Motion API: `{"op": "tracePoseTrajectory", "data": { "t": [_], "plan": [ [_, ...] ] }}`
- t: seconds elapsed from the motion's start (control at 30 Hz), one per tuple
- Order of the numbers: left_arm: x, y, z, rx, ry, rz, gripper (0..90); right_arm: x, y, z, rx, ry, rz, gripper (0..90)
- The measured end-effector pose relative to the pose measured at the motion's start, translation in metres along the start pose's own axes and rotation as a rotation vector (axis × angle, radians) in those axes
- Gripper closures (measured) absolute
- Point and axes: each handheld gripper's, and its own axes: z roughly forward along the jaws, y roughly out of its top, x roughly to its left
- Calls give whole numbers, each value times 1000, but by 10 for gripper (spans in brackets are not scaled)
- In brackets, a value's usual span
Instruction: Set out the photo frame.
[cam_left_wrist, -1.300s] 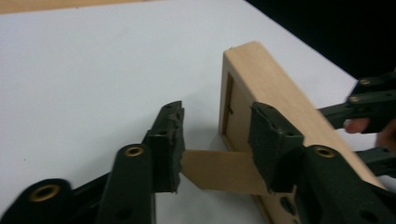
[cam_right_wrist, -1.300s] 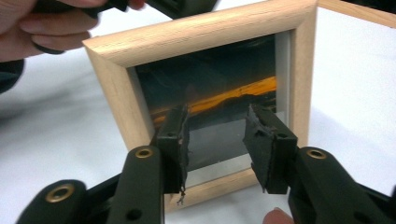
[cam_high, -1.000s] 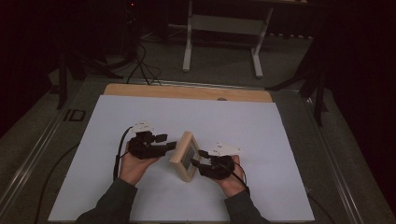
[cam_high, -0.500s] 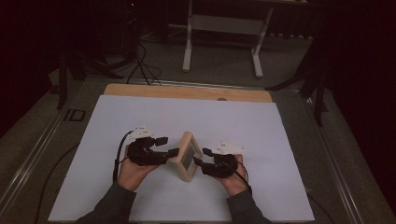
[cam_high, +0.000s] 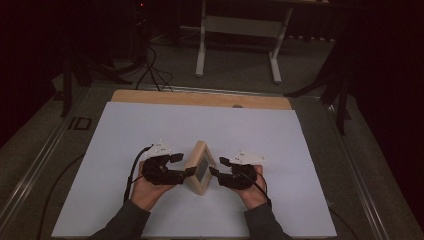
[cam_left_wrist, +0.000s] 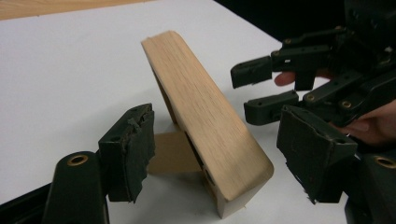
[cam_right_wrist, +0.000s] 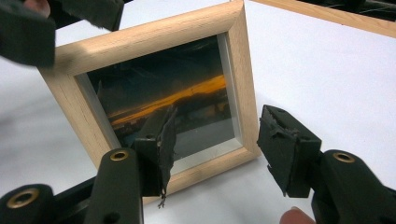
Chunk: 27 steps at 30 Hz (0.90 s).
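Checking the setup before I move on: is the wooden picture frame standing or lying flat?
Standing, leaning back slightly: the picture frame rests on its bottom edge on the white table, propped by its back stand.

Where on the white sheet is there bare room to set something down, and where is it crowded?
The white sheet is bare between the wooden strip and the picture frame, and along both side edges. It is crowded at the near middle: the left gripper and right gripper flank the frame closely.
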Motion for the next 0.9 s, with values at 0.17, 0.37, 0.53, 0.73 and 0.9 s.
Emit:
{"op": "tracePoseTrajectory", "data": {
  "t": [0.17,0.37,0.53,0.73,0.9],
  "plan": [
    [-6,-4,8,25,14,12,288,0,0,0,-1,-1,-3,455],
    [-9,-6,14,65,40,29,354,-2,0,-1,-4,-4,-3,455],
    [-7,-7,13,75,6,18,456,-2,1,-1,-5,-5,-5,454],
    [-5,-6,13,83,-9,13,470,-2,1,-2,-9,-6,-4,452],
    [-4,-6,12,88,-11,7,483,-3,2,-3,-15,-10,-2,452]
  ]
}}
